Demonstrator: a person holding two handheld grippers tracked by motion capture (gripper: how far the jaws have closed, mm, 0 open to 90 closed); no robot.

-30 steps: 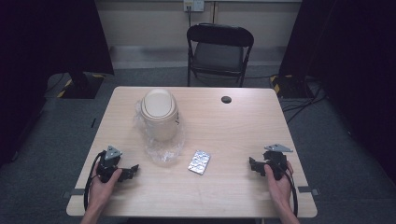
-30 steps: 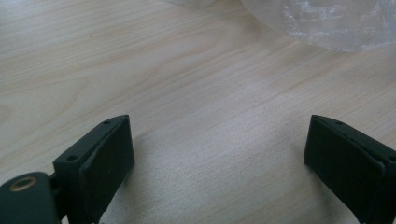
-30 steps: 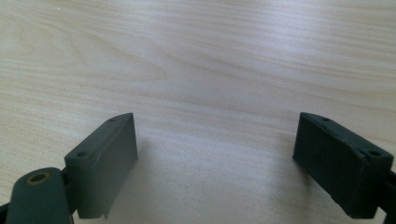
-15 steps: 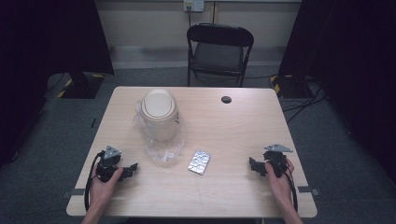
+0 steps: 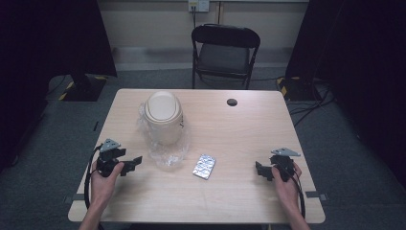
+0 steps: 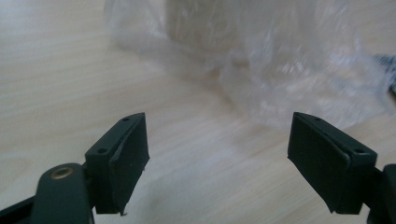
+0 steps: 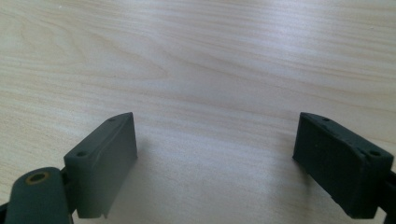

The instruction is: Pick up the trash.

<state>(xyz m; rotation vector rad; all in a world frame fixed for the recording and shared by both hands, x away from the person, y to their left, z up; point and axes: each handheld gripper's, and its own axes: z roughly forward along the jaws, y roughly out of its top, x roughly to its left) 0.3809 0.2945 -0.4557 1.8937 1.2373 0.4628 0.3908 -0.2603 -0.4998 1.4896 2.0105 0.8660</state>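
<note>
A beige lidded bin stands on the wooden table, wrapped in a crumpled clear plastic bag. A silver blister pack lies flat just right of the bag. My left gripper hovers at the table's front left and points right toward the bag. Its jaws have just been closing and still stand apart with nothing between them. In the left gripper view the gripper faces the bag a short way ahead. My right gripper rests at the front right, open and empty over bare wood.
A small black round object lies near the table's far edge. A black folding chair stands behind the table. Bare tabletop lies between the blister pack and the right gripper.
My left gripper has risen a little off the table. The right gripper, bin, bag and blister pack have stayed put.
</note>
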